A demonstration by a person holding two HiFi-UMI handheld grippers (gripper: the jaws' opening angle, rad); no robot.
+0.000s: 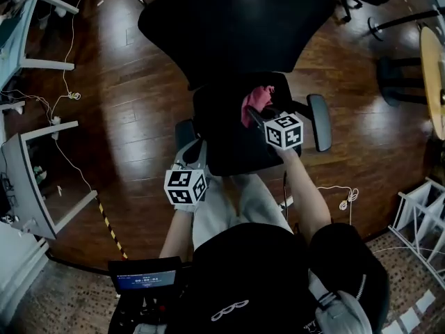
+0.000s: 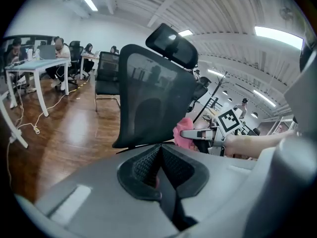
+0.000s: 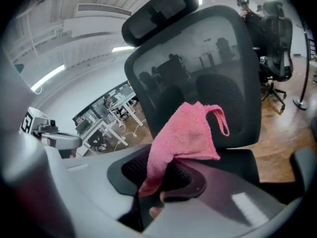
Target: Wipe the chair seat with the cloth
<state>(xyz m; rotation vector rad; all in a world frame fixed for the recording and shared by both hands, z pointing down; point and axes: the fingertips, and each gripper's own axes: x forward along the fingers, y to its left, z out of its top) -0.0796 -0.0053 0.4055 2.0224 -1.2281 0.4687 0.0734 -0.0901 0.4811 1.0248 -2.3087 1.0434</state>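
Pink cloth [image 3: 185, 133] is pinched by one end in the right gripper [image 3: 161, 180]. Its jaws are closed on the fabric, and the rest flops up and over the jaw tips with a hanging loop at the right. In the head view the cloth [image 1: 256, 101] sits over the far part of the chair seat [image 1: 233, 145], close to the backrest [image 1: 236, 19], with the right gripper [image 1: 259, 117] reaching in from the near right. From the right gripper view the cloth looks lifted in front of the backrest [image 3: 198, 68], not pressed flat. I can't tell if any of it touches the seat [image 3: 233, 155].

Left gripper [image 2: 161, 167] has its jaws together with nothing between them. It is parked at the near-left edge of the seat [image 1: 193, 152], well apart from the cloth. Its view catches the cloth [image 2: 184, 133] and the other gripper to the right of the backrest.

Progress looks like early or between strokes. Cloth is in hand and over the seat, but the seat shows no streaks or wet marks, so what's been wiped can't be read. Most of the near and left seat surface is uncovered by the cloth. Likely left to do is lowering the cloth flat and sweeping across.

Around the chair are the right armrest [image 1: 320, 122], the headrest [image 3: 158, 14], a wooden floor [image 1: 125, 117] and a white desk [image 1: 28, 179] at far left.
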